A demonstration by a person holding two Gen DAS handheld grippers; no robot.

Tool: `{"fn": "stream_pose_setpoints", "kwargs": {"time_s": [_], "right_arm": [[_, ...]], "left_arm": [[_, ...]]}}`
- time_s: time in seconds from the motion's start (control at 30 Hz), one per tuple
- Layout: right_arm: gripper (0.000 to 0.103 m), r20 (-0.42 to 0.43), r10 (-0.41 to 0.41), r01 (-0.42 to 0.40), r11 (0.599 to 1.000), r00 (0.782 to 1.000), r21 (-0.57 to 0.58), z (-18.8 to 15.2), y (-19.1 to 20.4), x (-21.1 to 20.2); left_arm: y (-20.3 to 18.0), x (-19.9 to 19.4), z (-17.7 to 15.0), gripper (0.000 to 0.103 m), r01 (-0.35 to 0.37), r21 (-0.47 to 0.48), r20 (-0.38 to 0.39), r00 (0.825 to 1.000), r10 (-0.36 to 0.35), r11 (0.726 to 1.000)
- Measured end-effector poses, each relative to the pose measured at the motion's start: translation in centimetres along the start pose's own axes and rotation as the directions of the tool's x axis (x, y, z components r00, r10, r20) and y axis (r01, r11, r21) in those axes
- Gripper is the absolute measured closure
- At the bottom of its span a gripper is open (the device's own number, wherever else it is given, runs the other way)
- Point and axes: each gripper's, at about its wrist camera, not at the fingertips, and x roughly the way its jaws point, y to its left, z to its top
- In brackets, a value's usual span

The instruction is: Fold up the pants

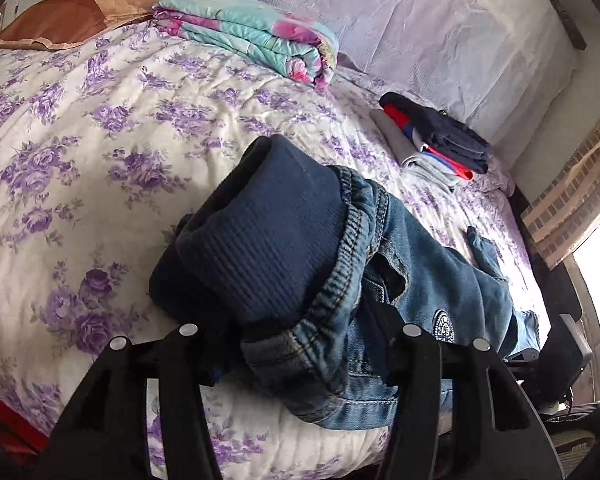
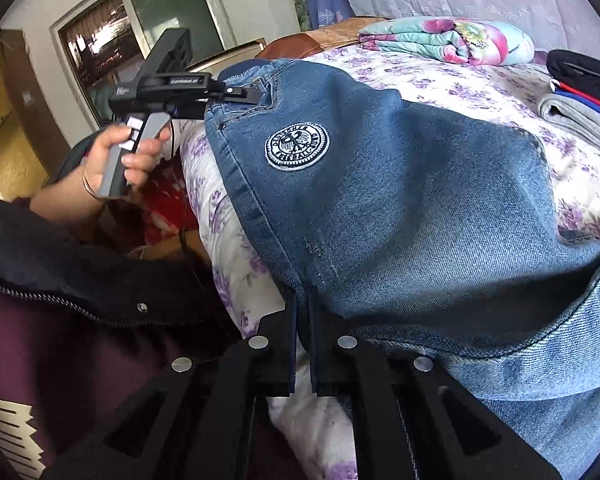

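Note:
Blue denim pants (image 1: 420,280) with a dark blue ribbed waistband (image 1: 260,232) and a round white badge (image 2: 297,146) lie along the near edge of the bed. My left gripper (image 1: 300,344) is around the waistband end; its fingers are wide apart and the cloth bunches between them. It also shows in the right wrist view (image 2: 240,94), at the waist of the pants. My right gripper (image 2: 303,300) is shut on a fold of the denim at the near side seam, below the badge.
The bed has a white quilt with purple flowers (image 1: 100,128). A folded teal and pink blanket (image 1: 252,36) and a brown pillow (image 1: 76,12) lie at the back. A stack of folded clothes (image 1: 436,136) sits at the right. A window is at the far right.

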Motion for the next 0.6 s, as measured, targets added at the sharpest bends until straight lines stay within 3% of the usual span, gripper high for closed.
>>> {"fn": "stream_pose_setpoints", "kwargs": {"time_s": [0.07,0.17,0.27,0.33,0.43,0.5,0.53,0.6], "right_arm": [[0.098,0.019,-0.031,0.031,0.999,0.999,-0.012,0.2,0.3,-0.3],[0.098,0.095,-0.091,0.092,0.996,0.991,-0.006,0.5,0.3,-1.5],[0.098,0.121,-0.114,0.115,0.993,0.986,-0.002,1.1,0.2,-2.1],[0.098,0.094,-0.109,0.111,0.994,0.990,-0.020,0.7,0.7,-1.5],[0.098,0.018,-0.101,0.102,0.994,0.995,-0.027,-0.4,0.8,0.3],[0.097,0.027,-0.086,0.086,0.996,0.996,-0.001,-0.6,0.5,0.2],[0.097,0.027,-0.072,0.072,0.997,0.997,0.012,-0.6,0.3,0.0],[0.096,0.023,-0.060,0.059,0.998,0.998,0.023,-0.2,-0.1,0.1]], "left_arm": [[0.1,-0.1,0.2,0.050,0.014,-0.009,-0.003,1.000,-0.014,1.000],[-1.7,-0.9,1.6,0.055,-0.018,0.070,0.046,0.999,0.015,0.997],[-3.0,-1.4,3.6,0.058,0.004,0.048,0.080,0.997,-0.008,0.999],[-3.1,-1.1,4.0,0.058,0.014,0.040,0.089,0.996,-0.018,0.999],[-0.8,1.2,2.5,0.057,-0.017,-0.007,0.014,1.000,0.017,1.000],[0.3,1.2,1.4,0.055,0.004,-0.033,0.008,1.000,-0.004,0.999],[0.4,0.9,1.2,0.050,-0.007,-0.035,0.007,1.000,0.007,0.999],[0.0,0.0,0.7,0.049,-0.032,-0.016,0.007,0.999,0.032,0.999]]}}
